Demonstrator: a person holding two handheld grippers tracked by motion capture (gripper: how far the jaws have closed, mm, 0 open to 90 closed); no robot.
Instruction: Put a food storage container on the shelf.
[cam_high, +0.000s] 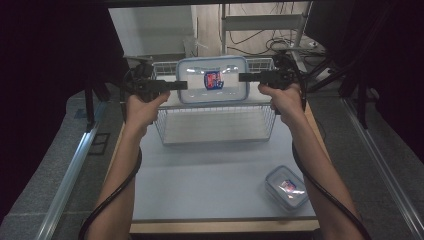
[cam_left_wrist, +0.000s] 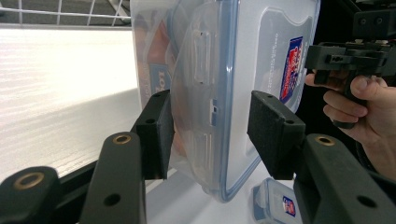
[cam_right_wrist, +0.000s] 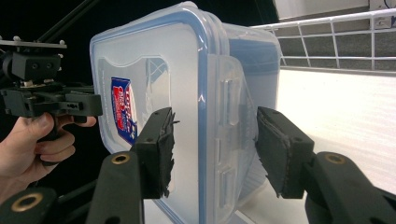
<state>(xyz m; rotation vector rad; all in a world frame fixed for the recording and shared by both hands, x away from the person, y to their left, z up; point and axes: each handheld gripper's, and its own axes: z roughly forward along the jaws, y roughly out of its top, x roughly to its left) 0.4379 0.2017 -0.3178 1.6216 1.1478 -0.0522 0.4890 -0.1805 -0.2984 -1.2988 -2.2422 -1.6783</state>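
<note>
Both ends of the large lidded container (cam_high: 225, 75) are taken up, one by each gripper, and it hangs on edge over the back of the wire basket (cam_high: 165, 125), lid facing me, clear of the worktop (cam_high: 200, 185). On the left, my left gripper (cam_high: 182, 85) is clamped over the container's short side at the latch flap, one pad (cam_left_wrist: 156, 135) against the tub wall. On the right, my right gripper (cam_high: 243, 77) straddles the opposite side. Its near pad lies on the lid face, but I cannot tell whether the far pad (cam_right_wrist: 280, 149) truly presses on the flap. That is my worry: if that side is loose, the smooth plastic could pivot in the left grip and drop onto the basket's rim, not into it. Squeezing at a flap might also pop the latch. The torn foam on the right gripper's near pad would not help friction. The high view gives what neither gripper view does, the container's place above the basket, and the small lidded container (cam_high: 286, 187) alone at the worktop's near right corner. The left gripper view shows the latch and the red-and-blue label (cam_left_wrist: 290, 70) from the side, and the right gripper view shows the frayed pad.
</note>
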